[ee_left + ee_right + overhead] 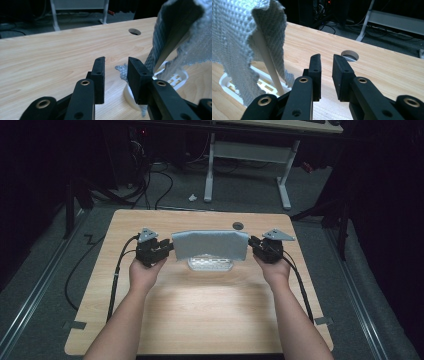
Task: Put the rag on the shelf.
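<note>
Your left gripper (pixel 167 249) and right gripper (pixel 251 244) both have jaws parted with nothing between them, one just off each end of the grey woven cloth (pixel 210 244). The cloth drapes over a white rack (pixel 210 265) mid-table (pixel 210 320), long axis running left-right. Cable hole (pixel 238 225) beyond it.

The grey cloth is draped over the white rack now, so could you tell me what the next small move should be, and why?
Probably draw both grippers back and apart. The grey cloth hangs over the white rack, and both the left gripper and the right gripper have open jaws with nothing between them, so nothing is left to hold.
</note>
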Motion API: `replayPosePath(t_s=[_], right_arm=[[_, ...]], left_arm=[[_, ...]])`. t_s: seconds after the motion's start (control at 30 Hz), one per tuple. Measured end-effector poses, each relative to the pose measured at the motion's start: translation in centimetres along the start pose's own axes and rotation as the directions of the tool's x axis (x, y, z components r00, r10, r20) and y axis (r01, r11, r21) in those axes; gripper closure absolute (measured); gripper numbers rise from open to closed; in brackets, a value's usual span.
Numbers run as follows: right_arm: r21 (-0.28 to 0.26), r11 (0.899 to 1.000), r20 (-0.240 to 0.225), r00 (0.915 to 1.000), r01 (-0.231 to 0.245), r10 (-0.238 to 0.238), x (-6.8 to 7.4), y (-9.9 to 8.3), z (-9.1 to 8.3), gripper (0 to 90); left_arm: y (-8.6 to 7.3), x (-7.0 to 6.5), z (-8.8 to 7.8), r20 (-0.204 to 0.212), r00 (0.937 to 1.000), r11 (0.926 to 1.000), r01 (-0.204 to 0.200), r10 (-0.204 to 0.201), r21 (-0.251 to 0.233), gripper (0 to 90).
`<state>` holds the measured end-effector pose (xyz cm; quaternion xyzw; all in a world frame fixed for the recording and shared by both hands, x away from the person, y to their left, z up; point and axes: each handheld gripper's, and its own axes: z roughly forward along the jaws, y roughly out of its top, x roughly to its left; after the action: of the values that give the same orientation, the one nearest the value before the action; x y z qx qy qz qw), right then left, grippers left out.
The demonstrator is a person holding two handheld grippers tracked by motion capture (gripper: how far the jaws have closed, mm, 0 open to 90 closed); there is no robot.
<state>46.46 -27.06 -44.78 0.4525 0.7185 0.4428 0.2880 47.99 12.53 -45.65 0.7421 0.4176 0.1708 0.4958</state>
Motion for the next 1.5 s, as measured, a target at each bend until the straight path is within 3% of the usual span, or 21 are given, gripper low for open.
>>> replayPosePath(t_s=[0.1,0.2,0.33,0.57,0.73,0.87,1.1,1.27,1.37,1.4,1.5], right_arm=[[0.000,1.000,-0.002,0.9999,0.013,-0.013,0.2,0.0,-0.1,78.5],[0.001,1.000,-0.006,0.9998,0.019,-0.019,0.2,0.0,-0.1,78.5],[-0.005,1.000,-0.007,0.9998,0.019,-0.019,0.3,0.1,-0.1,79.0],[-0.030,0.999,-0.004,0.9998,0.021,-0.022,0.1,0.6,-0.7,80.7],[0.011,0.999,-0.015,0.9992,0.038,-0.037,0.3,-0.2,-0.3,81.5],[0.006,0.999,-0.013,0.9985,0.053,-0.053,0.5,-0.5,-0.5,81.4],[0.000,0.999,0.003,0.9988,0.049,-0.049,0.0,-0.8,-1.5,80.9],[-0.022,0.998,0.003,0.9981,0.062,-0.062,0.1,-1.2,-3.5,78.2],[-0.029,0.996,0.006,0.9960,0.090,-0.090,0.7,-1.8,-5.1,73.1],[-0.040,0.995,0.010,0.9960,0.089,-0.088,1.3,-2.5,-6.3,68.8],[-0.038,0.996,0.003,0.9968,0.081,-0.080,2.0,-3.5,-7.6,64.5]], left_arm=[[0.3,-0.5,0.3,-0.004,0.9999,0.9999,-0.014,0.014,-0.002,65.6],[0.5,0.0,-0.1,0.001,0.9995,0.9991,0.030,-0.030,-0.029,62.0],[1.0,0.7,-1.0,-0.005,0.9986,0.9964,0.052,-0.052,-0.068,62.1],[2.1,1.8,-1.9,0.000,0.9940,0.9859,0.109,-0.110,-0.127,61.0],[2.1,1.7,-1.5,-0.047,0.9967,0.9931,0.061,-0.066,-0.100,60.3],[1.6,2.3,-2.1,-0.094,0.9928,0.9922,0.064,-0.075,-0.106,60.2],[-0.2,3.5,-3.8,-0.124,0.9897,0.9943,0.060,-0.071,-0.088,60.1],[-2.5,3.5,-5.9,-0.125,0.9909,0.9968,0.042,-0.050,-0.067,58.4],[-4.7,2.7,-7.5,-0.105,0.9933,0.9971,0.041,-0.047,-0.064,56.6],[-5.5,2.3,-8.1,-0.103,0.9939,0.9979,0.034,-0.039,-0.056,55.1],[-8.0,0.4,-9.5,-0.072,0.9973,0.9998,0.015,-0.016,-0.010,52.0]])
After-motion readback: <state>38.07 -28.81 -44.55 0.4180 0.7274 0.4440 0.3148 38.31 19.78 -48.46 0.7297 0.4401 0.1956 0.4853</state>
